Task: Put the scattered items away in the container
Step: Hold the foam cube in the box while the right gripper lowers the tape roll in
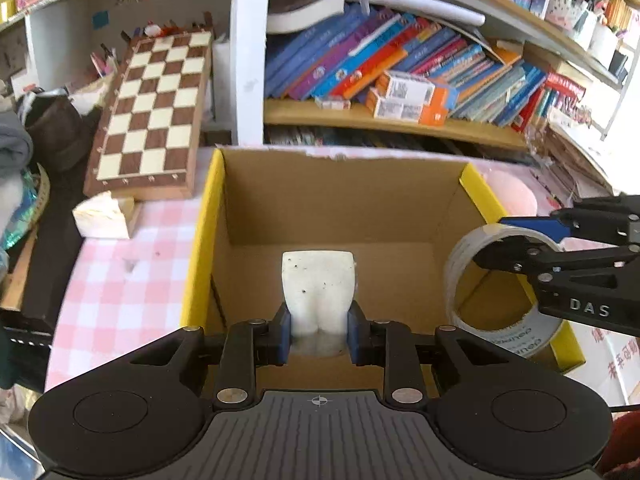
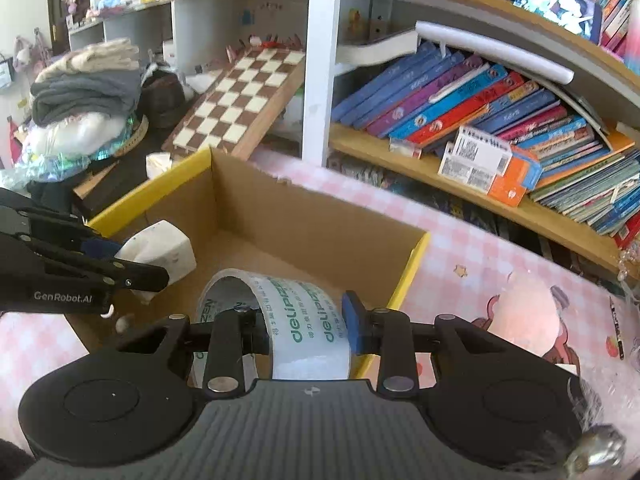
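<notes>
Cardboard box [image 1: 340, 200], yellow-edged, sits on pink checked tablecloth [image 1: 120, 280]. Left gripper [image 1: 318, 334] clamped on white eraser-like block [image 1: 318, 284], held over box interior. Right gripper [image 2: 306, 322] closed across wall of clear tape roll [image 2: 304, 320], held at box's right rim. Chessboard [image 1: 154, 108] leans far left.

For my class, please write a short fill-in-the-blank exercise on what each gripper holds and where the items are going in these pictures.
1. The left gripper is shut on a white ____-shaped block.
2. The right gripper grips a roll of clear ____ through its ring.
3. Both items hang over an open ____ box with a yellow rim.
4. Behind the box leans a brown and cream ____.

Missing words: tooth; tape; cardboard; chessboard
</notes>
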A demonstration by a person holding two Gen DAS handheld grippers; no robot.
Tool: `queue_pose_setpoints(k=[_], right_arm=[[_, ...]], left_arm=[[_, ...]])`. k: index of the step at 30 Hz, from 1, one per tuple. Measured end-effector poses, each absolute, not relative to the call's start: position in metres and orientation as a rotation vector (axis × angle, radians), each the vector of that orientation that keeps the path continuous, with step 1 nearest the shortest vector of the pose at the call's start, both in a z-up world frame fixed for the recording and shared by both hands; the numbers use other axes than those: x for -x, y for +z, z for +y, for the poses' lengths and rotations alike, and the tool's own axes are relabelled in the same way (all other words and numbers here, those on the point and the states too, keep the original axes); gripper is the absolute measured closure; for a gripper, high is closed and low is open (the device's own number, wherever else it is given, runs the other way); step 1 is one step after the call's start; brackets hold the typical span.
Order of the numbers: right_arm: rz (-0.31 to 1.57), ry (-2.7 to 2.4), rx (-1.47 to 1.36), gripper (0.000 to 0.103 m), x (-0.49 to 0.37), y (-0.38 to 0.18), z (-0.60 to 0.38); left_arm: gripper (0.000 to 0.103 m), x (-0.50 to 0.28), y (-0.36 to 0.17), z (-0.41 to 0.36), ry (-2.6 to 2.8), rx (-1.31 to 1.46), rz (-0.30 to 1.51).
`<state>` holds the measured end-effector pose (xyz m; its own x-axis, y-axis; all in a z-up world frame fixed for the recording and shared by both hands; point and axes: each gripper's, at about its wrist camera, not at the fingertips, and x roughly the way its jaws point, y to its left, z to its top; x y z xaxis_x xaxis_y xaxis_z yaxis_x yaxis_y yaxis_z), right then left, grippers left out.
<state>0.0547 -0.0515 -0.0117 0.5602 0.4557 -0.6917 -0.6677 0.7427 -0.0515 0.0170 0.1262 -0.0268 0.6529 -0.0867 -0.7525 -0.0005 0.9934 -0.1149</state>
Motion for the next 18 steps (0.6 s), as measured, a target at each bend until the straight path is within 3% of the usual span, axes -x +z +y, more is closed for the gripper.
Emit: queue_pose_setpoints(k=[18], right_arm=[[0.775,0.68,0.401,0.07,-0.071,-0.039,-0.024]], left_arm=[[0.07,-0.027,-0.046,0.123,-0.055,0.067,0.922]])
